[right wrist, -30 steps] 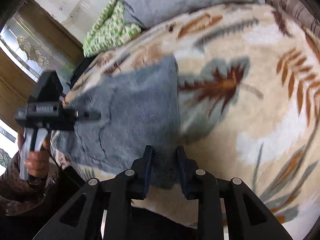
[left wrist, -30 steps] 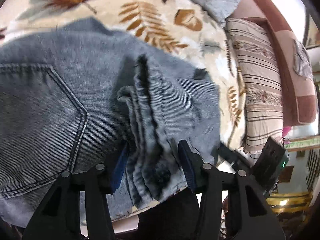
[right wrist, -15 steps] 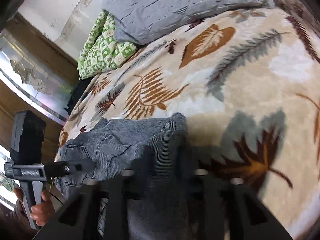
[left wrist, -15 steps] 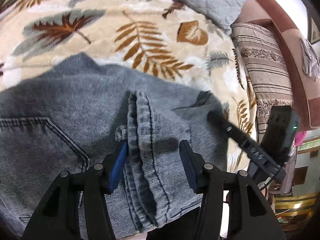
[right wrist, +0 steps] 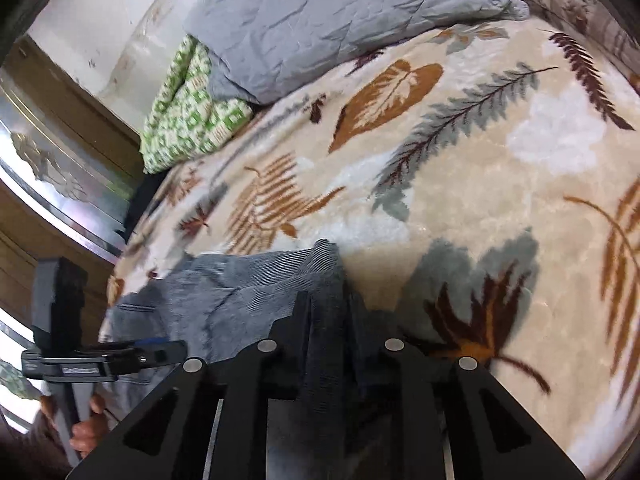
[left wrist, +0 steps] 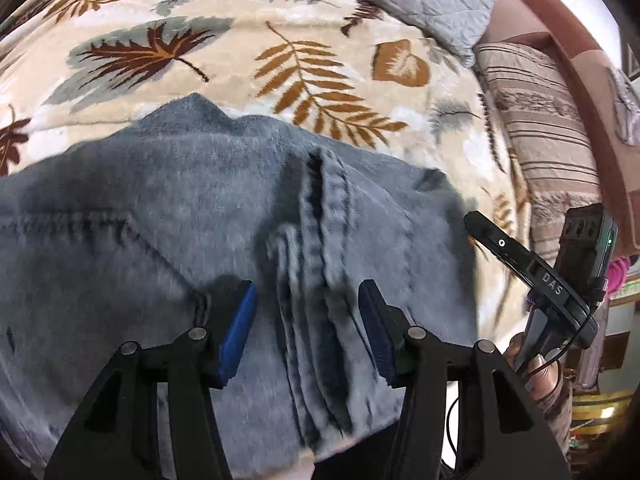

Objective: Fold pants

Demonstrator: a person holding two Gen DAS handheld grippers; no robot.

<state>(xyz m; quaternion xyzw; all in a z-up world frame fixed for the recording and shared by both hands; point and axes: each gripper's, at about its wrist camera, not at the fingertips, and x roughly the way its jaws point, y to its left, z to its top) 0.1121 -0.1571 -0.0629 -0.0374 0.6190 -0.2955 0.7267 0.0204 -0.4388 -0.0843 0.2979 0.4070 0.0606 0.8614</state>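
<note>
Denim pants (left wrist: 168, 248) lie at the bed's near edge on a leaf-print blanket (left wrist: 280, 40). Left tongs (left wrist: 306, 328) stand spread astride the bunched hems, touching nothing; right tongs (right wrist: 326, 312) pinch a fold of the pants, likely to carry it over.

A bed (right wrist: 460, 208) carries everything, covered by a cream blanket (left wrist: 240, 80) printed with brown and grey leaves. Grey-blue jeans (left wrist: 160, 220) lie folded on the near part of it. At the far end lie a crinkled grey quilt (right wrist: 340, 20), a green-and-white patterned cloth (right wrist: 188, 120) and a striped pillow (left wrist: 548, 140).
</note>
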